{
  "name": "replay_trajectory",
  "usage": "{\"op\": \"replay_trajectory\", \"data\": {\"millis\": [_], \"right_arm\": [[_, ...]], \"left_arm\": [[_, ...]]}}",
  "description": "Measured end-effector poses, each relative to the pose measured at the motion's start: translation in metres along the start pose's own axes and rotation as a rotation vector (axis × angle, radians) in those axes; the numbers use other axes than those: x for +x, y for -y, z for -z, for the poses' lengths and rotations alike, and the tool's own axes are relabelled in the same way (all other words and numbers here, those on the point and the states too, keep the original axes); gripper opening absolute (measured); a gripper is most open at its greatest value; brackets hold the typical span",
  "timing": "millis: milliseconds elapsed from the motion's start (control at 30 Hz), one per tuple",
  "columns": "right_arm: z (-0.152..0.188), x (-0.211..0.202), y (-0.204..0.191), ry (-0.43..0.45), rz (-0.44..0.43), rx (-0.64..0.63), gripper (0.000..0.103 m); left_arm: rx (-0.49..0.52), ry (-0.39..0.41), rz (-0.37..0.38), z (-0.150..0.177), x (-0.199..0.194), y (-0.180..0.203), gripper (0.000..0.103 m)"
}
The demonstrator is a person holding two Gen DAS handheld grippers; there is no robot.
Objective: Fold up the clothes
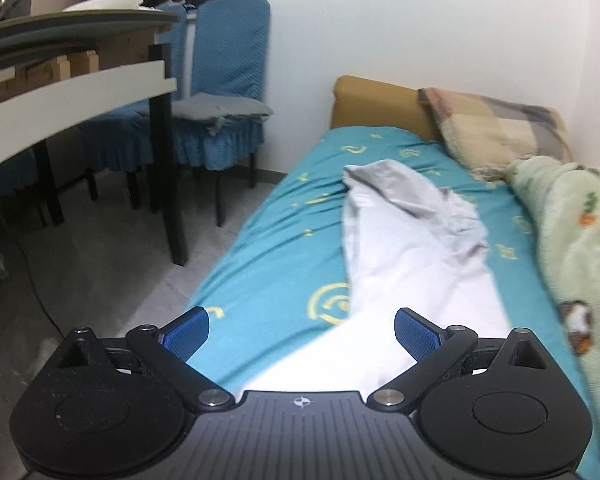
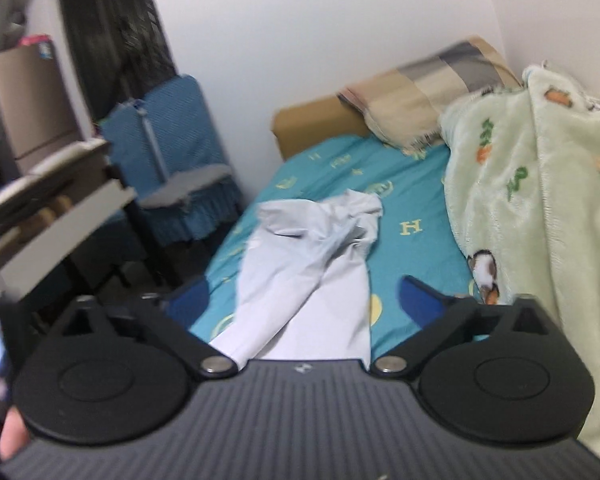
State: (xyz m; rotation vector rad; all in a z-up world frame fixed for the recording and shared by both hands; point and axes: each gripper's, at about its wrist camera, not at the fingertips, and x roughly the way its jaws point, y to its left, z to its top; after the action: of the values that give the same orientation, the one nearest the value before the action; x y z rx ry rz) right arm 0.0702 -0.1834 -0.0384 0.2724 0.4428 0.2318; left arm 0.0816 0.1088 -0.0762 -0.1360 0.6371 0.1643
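**Both grippers spread above the garment**

I see the white garment [image 1: 412, 264] lying rumpled lengthwise on the teal bed sheet [image 1: 280, 240]. My left gripper [image 1: 302, 334] and right gripper [image 2: 300, 304] hang spread wide over its near end, pinching nothing.

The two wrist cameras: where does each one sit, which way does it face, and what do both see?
Left wrist: sits on the left gripper, faces along the bed toward the pillow; its open fingers show, garment lying below.
Right wrist: sits on the right gripper, facing the same way, blurred; its open fingers and part of a hand show.
Shared: bed, white garment, pillow, green blanket, blue chair.
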Motion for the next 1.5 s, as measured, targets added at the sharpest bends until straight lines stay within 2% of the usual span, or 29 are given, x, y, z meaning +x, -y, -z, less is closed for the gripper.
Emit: {"op": "replay_trajectory", "data": {"millis": [67,200,300,433,533,667,833,967,1067,1100,1167,1233,1333,1500], "right_arm": [[0.015,-0.023,0.000,0.016,0.018,-0.013,0.103],[0.027,-0.041,0.010,0.002,0.054,0.023,0.103],[0.026,-0.041,0.023,0.014,0.092,0.075,0.103],[0.026,-0.033,0.036,0.000,0.112,0.145,0.103],[0.027,-0.025,0.041,-0.036,0.097,0.182,0.103],[0.031,-0.020,0.041,-0.056,0.093,0.182,0.103],[0.033,-0.016,0.043,-0.077,0.090,0.208,0.103],[0.034,-0.010,0.046,-0.107,0.087,0.246,0.103],[0.038,-0.007,0.050,-0.137,0.099,0.277,0.103],[0.039,-0.007,0.052,-0.146,0.103,0.292,0.103],[0.040,-0.008,0.057,-0.155,0.106,0.327,0.103],[0.041,-0.010,0.061,-0.157,0.112,0.352,0.103],[0.042,-0.013,0.065,-0.158,0.123,0.372,0.103],[0.042,-0.018,0.073,-0.156,0.127,0.392,0.103]], "left_arm": [[0.001,-0.017,0.023,-0.001,-0.008,0.000,0.100],[-0.070,-0.102,0.095,-0.015,-0.012,-0.020,0.100],[-0.119,-0.191,0.100,-0.033,0.003,-0.043,0.097],[-0.083,-0.294,0.074,-0.040,0.029,-0.079,0.094],[-0.087,-0.401,0.073,-0.025,0.053,-0.105,0.082],[-0.079,-0.551,0.107,0.002,0.080,-0.128,0.065],[-0.109,-0.583,0.200,0.019,0.084,-0.144,0.053],[-0.087,-0.547,0.284,0.023,0.081,-0.134,0.052],[-0.029,-0.588,0.272,0.026,0.085,-0.125,0.049],[-0.008,-0.602,0.268,0.027,0.087,-0.122,0.043],[0.075,-0.619,0.217,0.027,0.085,-0.112,0.021],[0.145,-0.622,0.185,0.023,0.079,-0.100,0.008],[0.295,-0.587,0.129,0.014,0.054,-0.071,0.005],[0.544,-0.481,0.050,-0.004,-0.007,-0.014,0.005]]}}
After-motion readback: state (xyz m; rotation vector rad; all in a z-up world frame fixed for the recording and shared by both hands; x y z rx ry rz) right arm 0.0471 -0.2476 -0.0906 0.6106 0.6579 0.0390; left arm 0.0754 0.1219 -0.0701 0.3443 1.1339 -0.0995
